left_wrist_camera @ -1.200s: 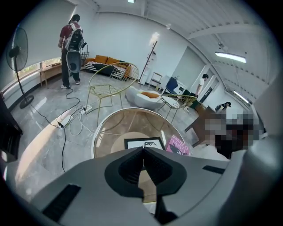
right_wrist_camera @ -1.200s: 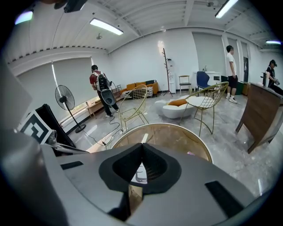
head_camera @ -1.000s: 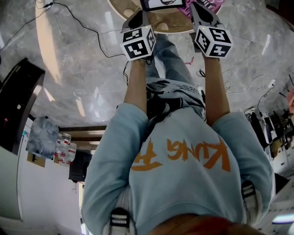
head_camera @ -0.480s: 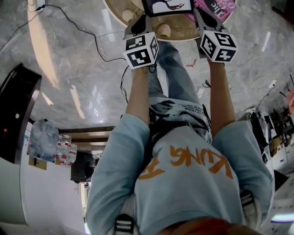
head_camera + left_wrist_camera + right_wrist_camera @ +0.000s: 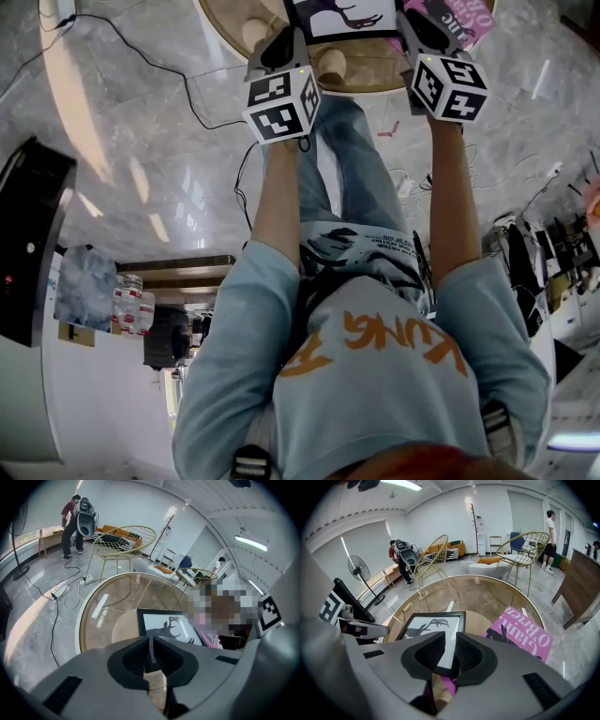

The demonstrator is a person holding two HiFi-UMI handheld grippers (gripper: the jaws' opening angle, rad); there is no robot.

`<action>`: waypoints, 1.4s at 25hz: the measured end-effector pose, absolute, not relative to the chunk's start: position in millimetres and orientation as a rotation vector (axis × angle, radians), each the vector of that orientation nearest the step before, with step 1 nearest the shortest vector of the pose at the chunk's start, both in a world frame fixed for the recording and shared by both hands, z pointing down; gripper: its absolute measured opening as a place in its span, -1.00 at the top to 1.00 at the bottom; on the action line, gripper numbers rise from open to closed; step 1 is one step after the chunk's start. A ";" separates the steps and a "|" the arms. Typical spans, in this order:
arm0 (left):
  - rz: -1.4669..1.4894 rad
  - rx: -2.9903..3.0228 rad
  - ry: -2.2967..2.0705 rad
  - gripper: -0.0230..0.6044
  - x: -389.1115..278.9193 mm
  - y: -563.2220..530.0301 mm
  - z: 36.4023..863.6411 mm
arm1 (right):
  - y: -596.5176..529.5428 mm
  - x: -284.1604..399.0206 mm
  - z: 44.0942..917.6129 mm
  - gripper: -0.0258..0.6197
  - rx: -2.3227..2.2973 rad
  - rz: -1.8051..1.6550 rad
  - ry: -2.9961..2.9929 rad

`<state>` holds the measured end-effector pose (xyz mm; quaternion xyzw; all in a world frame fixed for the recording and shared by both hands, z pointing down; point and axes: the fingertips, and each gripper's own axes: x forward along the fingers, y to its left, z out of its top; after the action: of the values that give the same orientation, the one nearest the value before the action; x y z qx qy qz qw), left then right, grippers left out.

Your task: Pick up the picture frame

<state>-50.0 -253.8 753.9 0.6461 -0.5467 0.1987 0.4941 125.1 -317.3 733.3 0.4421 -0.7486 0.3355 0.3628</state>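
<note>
- The left gripper point(image 5: 150, 649) has come down toward the worktop point(image 5: 83, 620) over the last second. Its jaws are pressed together with nothing between them, so as it stands it cannot take an edge.
- The picture frame point(image 5: 339, 17) has a black border and a dark antlered silhouette on white. It lies flat on the worktop, just beyond and between the two grippers, and nothing touches it. More of it shows at the far edge of the head view than a second ago.
- The right gripper point(image 5: 451, 654) has sunk in the same way. Its jaws have just been opening and now stand at a narrow gap with nothing in it. The frame's near right edge shows through that gap, farther off.
- This looks like the end of the approach, with the right gripper getting ready to straddle that edge. No part of the pick-up itself has been done.
- A pink book point(image 5: 520, 637) lies just right of the frame, with one corner by the frame's near corner. It could get in the way of a grip there.
- The worktop is round glass with a pale gold rim, and a wooden disc shows beneath it.
- The grey marble floor point(image 5: 141, 141) carries a loose black cable point(image 5: 187, 70) on the left.
- Farther off stand gold wire chairs point(image 5: 123, 541), a fan point(image 5: 356, 569) and a coat stand point(image 5: 477, 527), and a few people are about.
</note>
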 end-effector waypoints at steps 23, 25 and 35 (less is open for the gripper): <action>0.489 1.410 -1.238 0.42 -45.0 -279.8 798.6 | -338.9 122.3 775.7 0.56 1.059 0.863 -1.790; 0.510 1.377 -1.252 0.57 -48.1 -279.0 800.2 | -337.3 122.7 778.7 0.56 1.054 0.860 -1.771; 0.556 1.376 -1.227 0.66 -48.6 -280.2 806.3 | -336.5 126.9 786.4 0.56 1.063 0.889 -1.754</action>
<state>-48.6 -280.2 806.3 0.5865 -0.5231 0.2372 0.5711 126.9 -336.5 786.4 0.4274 -0.7055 0.3577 0.4377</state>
